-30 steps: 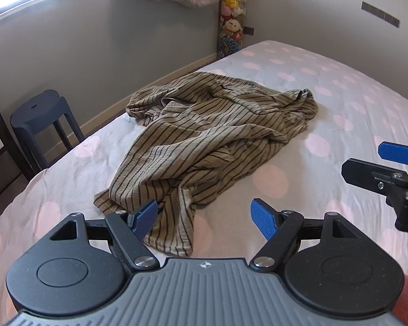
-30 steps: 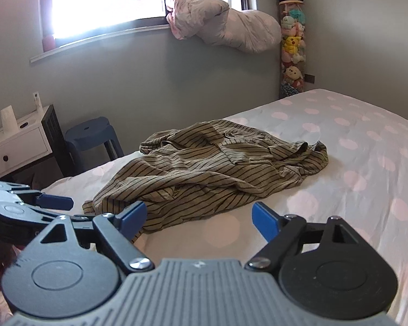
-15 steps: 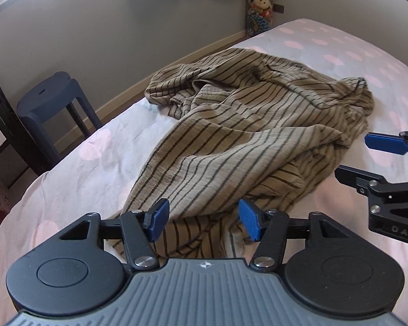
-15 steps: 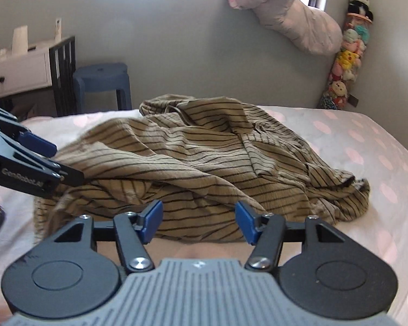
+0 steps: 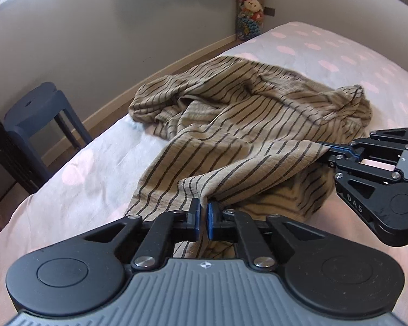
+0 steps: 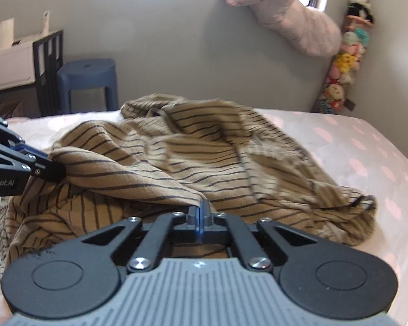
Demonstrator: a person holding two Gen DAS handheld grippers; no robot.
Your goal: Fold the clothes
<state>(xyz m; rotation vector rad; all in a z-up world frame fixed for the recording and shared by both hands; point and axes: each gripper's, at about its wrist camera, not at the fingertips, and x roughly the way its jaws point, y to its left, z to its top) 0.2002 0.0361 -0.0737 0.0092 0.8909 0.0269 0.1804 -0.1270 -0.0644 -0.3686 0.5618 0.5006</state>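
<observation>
Both grippers were clamped onto the same piece of clothing. The striped shirt (image 5: pixel 247 125), tan with thin dark stripes, was lying in a rumpled heap on the bed (image 5: pixel 68 190), which had a pale sheet with pink dots. The left gripper (image 5: pixel 203 218) had its blue pads (image 5: pixel 195 217) pinched together on a fold of the near edge of the fabric, so it was clenched on the shirt. From the same view you could see the right gripper (image 5: pixel 325 152) off to the right, also closed down on the cloth, with a band of fabric stretched between the two grip points and raised a bit above the rest of the pile.

The right wrist view backed that up: the right gripper (image 6: pixel 200 218) had its fingers pressed tight with the hem of the striped shirt (image 6: pixel 204 157) caught between them, and the left gripper (image 6: pixel 54 172) was poking in from the left edge, its tip buried in the fabric. The rest of the shirt was bunched up behind, spreading toward the far side of the bed (image 6: pixel 367 141).

Background stuff: a dark blue stool (image 6: pixel 88 77) stood on the floor beside the bed by the grey wall, a white dresser (image 6: pixel 11 62) was just left of it, a pinkish duvet (image 6: pixel 293 24) hung off the window sill, and a tall column of plush toys (image 6: pixel 342 62) sat in the corner.
</observation>
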